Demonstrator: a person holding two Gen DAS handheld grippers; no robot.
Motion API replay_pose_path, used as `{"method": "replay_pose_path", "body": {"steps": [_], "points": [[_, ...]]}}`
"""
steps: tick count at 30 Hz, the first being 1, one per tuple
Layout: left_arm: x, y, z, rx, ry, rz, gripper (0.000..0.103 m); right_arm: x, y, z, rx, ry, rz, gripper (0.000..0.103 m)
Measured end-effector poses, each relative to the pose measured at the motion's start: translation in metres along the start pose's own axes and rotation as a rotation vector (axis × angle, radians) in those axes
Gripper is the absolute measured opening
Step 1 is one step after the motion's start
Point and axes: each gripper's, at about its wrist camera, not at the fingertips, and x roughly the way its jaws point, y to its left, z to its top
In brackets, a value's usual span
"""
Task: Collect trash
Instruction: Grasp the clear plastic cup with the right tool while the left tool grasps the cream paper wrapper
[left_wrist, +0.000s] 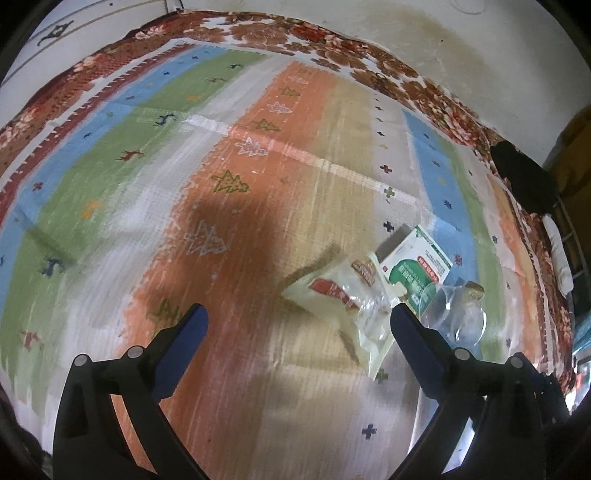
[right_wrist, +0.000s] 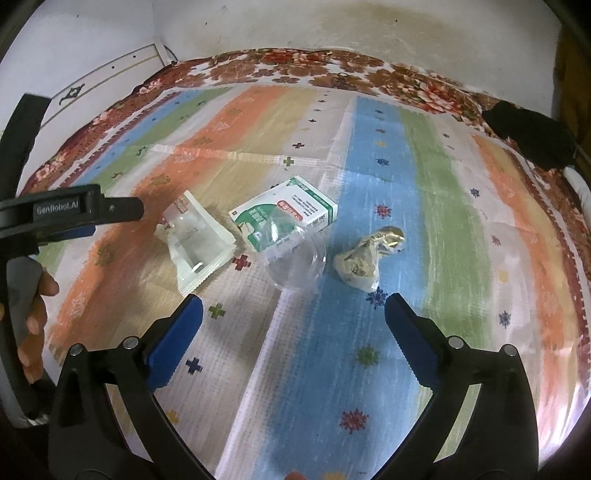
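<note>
Left gripper (left_wrist: 299, 325): fingers spread, empty, above the striped bed cover (left_wrist: 258, 184) | Right gripper (right_wrist: 293, 314): fingers spread, empty | Trash on the bed: clear wrapper (right_wrist: 197, 245), green-and-white box (right_wrist: 295, 210), clear plastic cup (right_wrist: 295, 258) against the box, crumpled gold wrapper (right_wrist: 365, 258) apart.

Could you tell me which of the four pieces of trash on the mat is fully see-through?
The clear plastic cup, lying partly over the green-and-white box; the pouch and crumpled gold wrapper are printed or opaque.
</note>
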Motion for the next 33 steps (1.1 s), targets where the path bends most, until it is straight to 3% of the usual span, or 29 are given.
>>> {"method": "replay_pose_path", "body": {"steps": [9, 18, 21, 24, 26, 28, 29, 31, 33], "points": [[0.022, -0.009, 0.013, 0.055, 0.027, -0.039, 0.096, 0.022, 0.001, 0.012, -0.020, 0.001, 0.000, 0.093], [0.044, -0.003, 0.013, 0.051, 0.072, -0.102, 0.083, 0.039, 0.003, 0.022, -0.055, -0.003, 0.004, 0.080], [0.050, -0.007, 0.011, 0.068, 0.085, -0.126, 0.078, 0.046, 0.003, 0.023, -0.078, 0.012, -0.012, 0.070], [0.061, -0.012, 0.007, 0.086, 0.127, -0.133, 0.065, 0.050, -0.001, 0.024, -0.067, 0.028, -0.006, 0.059], [0.068, -0.015, 0.003, 0.113, 0.148, -0.121, 0.051, 0.054, -0.002, 0.023, -0.063, 0.048, -0.005, 0.050], [0.072, -0.016, 0.000, 0.128, 0.151, -0.105, 0.046, 0.059, -0.003, 0.021, -0.068, 0.068, -0.018, 0.038], [0.072, -0.015, 0.000, 0.130, 0.150, -0.099, 0.038, 0.060, -0.004, 0.020, -0.069, 0.071, -0.024, 0.036], [0.072, -0.014, -0.001, 0.131, 0.149, -0.093, 0.035, 0.060, -0.005, 0.019, -0.065, 0.070, -0.019, 0.036], [0.071, -0.014, 0.000, 0.140, 0.143, -0.078, 0.025, 0.059, -0.008, 0.020, -0.053, 0.069, -0.018, 0.035]]}}
